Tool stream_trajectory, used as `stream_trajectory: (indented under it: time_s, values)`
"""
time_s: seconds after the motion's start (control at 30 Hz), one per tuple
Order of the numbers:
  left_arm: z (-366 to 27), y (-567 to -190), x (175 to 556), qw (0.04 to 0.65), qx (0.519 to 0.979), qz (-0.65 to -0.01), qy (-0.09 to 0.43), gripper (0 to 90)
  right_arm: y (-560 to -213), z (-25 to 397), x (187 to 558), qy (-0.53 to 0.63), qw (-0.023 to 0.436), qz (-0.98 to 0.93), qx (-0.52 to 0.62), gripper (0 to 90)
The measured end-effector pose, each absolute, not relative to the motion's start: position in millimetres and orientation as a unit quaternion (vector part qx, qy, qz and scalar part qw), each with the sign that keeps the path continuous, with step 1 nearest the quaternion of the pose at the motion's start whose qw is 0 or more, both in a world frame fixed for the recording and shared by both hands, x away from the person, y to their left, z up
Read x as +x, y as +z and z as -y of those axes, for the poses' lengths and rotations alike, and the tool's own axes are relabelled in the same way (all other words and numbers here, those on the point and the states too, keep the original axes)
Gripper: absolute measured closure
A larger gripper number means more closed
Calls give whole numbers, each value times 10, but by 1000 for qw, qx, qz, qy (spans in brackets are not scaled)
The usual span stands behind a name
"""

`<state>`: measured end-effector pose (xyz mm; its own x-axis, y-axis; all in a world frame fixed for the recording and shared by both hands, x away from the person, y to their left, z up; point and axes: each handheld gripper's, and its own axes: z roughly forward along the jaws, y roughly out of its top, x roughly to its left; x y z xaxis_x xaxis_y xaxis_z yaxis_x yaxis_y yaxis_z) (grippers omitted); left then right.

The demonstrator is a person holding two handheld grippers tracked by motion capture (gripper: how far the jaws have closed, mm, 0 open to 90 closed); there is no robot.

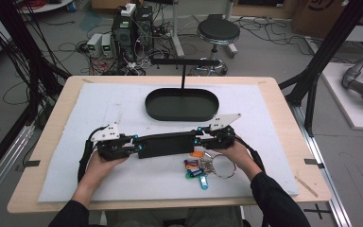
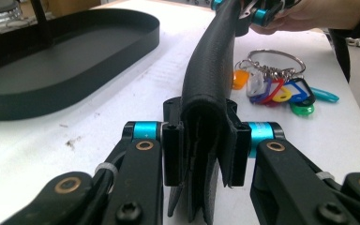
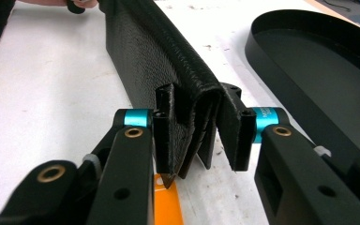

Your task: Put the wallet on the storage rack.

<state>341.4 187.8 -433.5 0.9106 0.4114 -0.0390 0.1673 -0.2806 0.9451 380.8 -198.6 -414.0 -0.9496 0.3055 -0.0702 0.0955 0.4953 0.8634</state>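
Note:
A long black leather wallet is held just above the white mat, stretched between both grippers. My left gripper is shut on its left end, where the pads pinch the folded leather from both sides around the gripper's middle. At the other end, my right gripper is shut on the wallet, with the folded layers between its pads. A key ring with several coloured tags lies on the mat just in front of the right gripper.
A black oval tray sits behind the wallet, with a black T-shaped stand rising from its far side. The tray's rim runs close beside the right gripper. An orange tag lies under the right jaws. The white mat covers the table.

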Motion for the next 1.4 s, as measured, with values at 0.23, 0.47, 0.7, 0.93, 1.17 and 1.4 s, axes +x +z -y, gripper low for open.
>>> stream_trajectory:
  time_s: [0.23,0.47,0.7,0.93,1.17,1.4]
  values:
    - [-1768,-4208,3394,578,787,-179,117,741,-4052,2094,3777,498,125,-846,144,517]
    - [-1744,-4102,3413,588,777,-183,133,743,-3846,2444,3697,518,177,-817,182,468]
    - [-1741,-3973,3405,605,760,-181,152,743,-3797,2975,3623,521,225,-789,234,472]
    - [-1691,-3875,3421,616,749,-177,168,745,-3788,3375,3621,528,258,-748,308,484]
    - [-1600,-3787,3516,629,734,-175,187,745,-3790,3474,3623,526,272,-735,332,484]
    - [-1497,-3773,3674,634,725,-182,199,745,-3793,3500,3632,524,273,-731,341,455]
